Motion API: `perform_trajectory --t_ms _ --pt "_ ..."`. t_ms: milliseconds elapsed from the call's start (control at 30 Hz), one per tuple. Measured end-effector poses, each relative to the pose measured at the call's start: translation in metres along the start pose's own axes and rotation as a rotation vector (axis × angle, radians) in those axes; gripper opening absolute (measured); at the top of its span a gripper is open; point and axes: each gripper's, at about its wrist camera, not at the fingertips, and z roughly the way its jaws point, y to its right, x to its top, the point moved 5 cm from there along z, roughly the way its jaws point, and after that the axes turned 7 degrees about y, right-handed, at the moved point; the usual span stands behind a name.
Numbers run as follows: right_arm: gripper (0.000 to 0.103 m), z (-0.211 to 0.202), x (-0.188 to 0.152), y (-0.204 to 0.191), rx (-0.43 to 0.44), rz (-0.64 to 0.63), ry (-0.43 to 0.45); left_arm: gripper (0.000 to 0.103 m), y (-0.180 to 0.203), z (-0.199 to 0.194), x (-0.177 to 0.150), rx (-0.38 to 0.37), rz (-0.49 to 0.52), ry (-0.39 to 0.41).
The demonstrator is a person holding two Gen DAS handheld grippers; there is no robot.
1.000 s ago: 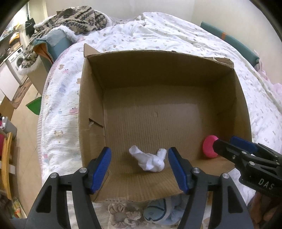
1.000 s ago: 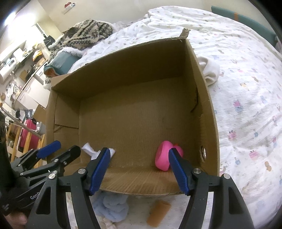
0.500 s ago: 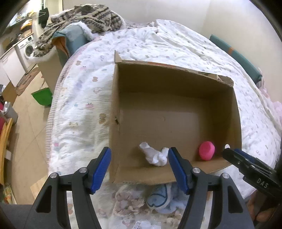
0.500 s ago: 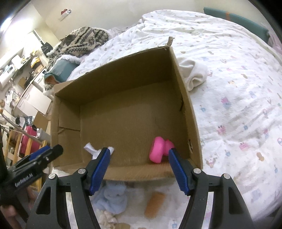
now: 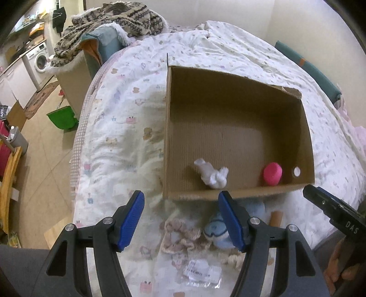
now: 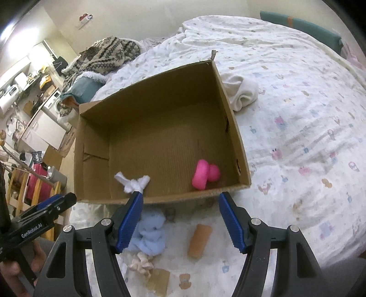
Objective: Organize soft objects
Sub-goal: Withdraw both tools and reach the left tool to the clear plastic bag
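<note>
Soft objects split between the cardboard box and the bed. Inside the box, near its front wall: a knotted white sock toward the left, a pink plush piece toward the right, well apart from each other. Outside, on the quilt just in front of the box: a light blue plush, a cream frilly scrunchie beside it, a small tan roll, and a clear packet with a printed label nearer the camera. To the right of the box, touching its side wall — a rolled white cloth.

Left gripper above the quilt in front of the box, jaws spread wide, blue pads bare, nothing between them. Right gripper likewise over the items in front of the box, jaws spread and empty — the tan roll and blue plush visible in the gap below. Each gripper visible at the edge of the other's view, held side by side.

Further off: a patterned knit blanket heaped past the bed's far left corner, a green bin on the floor, a washing machine against the wall.
</note>
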Motion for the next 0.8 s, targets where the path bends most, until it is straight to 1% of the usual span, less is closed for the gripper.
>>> perform_trajectory --t_ms 300,600,700,767,800 --pt "0.072 -0.009 -0.024 -0.001 0.015 0.038 -0.042 0.064 -0.001 -0.007 -0.027 0.012 0.018 -0.039" --pt "0.072 -0.017 -0.044 0.0 -0.003 0.053 -0.064 0.064 -0.008 -0.011 -0.041 0.026 -0.005 -0.056" --pt "0.072 -0.018 -0.051 0.0 0.003 0.068 -0.077 0.064 -0.015 -0.008 -0.043 0.014 -0.032 -0.07" --pt "0.072 -0.016 -0.055 -0.002 0.008 0.072 -0.09 0.064 -0.022 -0.001 -0.045 -0.017 -0.08 -0.109" --pt "0.072 -0.016 -0.056 -0.003 0.011 0.074 -0.094 0.064 -0.026 0.002 -0.046 -0.018 -0.102 -0.123"
